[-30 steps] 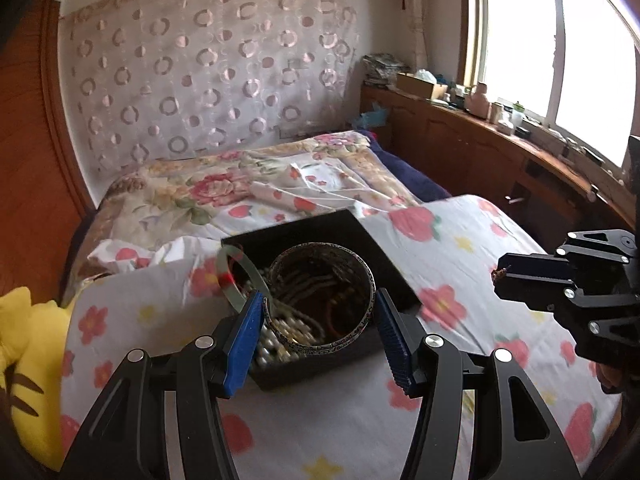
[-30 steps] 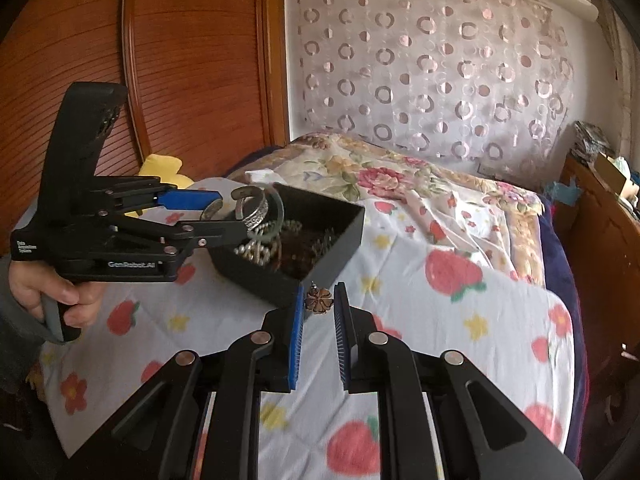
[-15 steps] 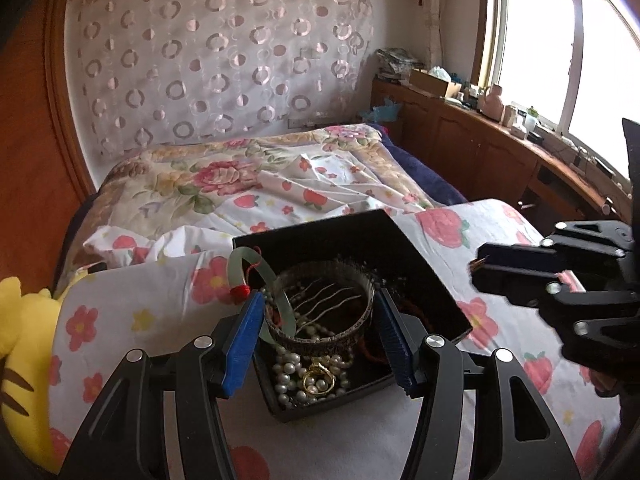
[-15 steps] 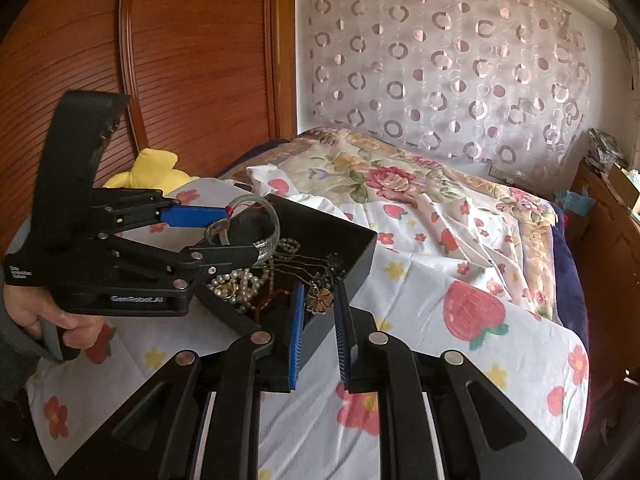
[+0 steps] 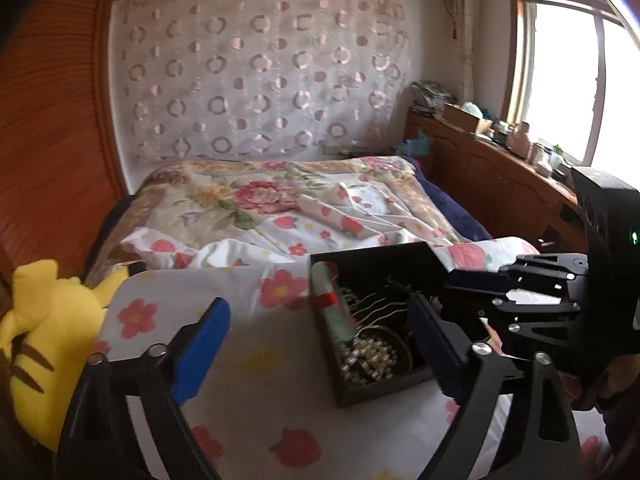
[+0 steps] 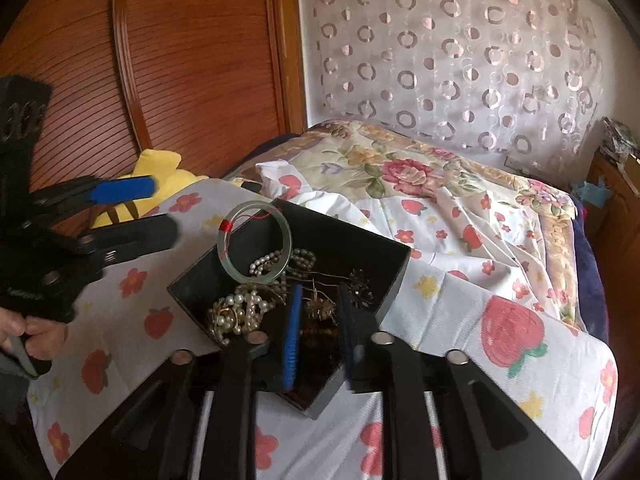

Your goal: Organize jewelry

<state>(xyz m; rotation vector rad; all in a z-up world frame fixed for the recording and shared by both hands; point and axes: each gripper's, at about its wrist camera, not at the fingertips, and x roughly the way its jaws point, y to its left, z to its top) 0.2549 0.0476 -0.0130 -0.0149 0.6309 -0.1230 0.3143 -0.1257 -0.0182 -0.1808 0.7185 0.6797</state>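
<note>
Black jewelry box [image 6: 394, 276] sits on a strawberry-and-flower printed sheet [image 6: 460, 312] on the bed [image 6: 404, 168], near the bed's foot edge. Box is open-topped, one corner pointing toward the right wrist camera.

Inside the box: pale green bangle [image 6: 255, 249] with a red thread wrap, leaning tilted against the far-left wall, its top rising above the rim. Pearl strands [image 6: 240, 308] heaped in the left part. Dark metal hairpins and a flower-shaped brooch [image 6: 360, 285] toward the middle; the rest is a tangle, hard to separate.

Right tool [image 6: 318, 320]: fingers slightly spread with a gap between the blue pads, tips dipped over the near corner of the box. A small brownish piece [image 6: 320, 305] sits in the gap; cannot tell if the pads touch it, looks loose.

Left tool [image 5: 316, 344]: spread wide, holding nothing. Its left pad is over the sheet left of the box, its right pad over the box interior. In the right wrist view it shows at the left edge [image 6: 132, 216], apart from the box, with the left hand [image 6: 36, 334] on its handle.

Yellow plush toy [image 5: 44, 328] at the bed's left edge, next to the wooden wardrobe [image 6: 180, 60]. Ring-patterned curtain [image 5: 260, 80] behind the bed's head end.
</note>
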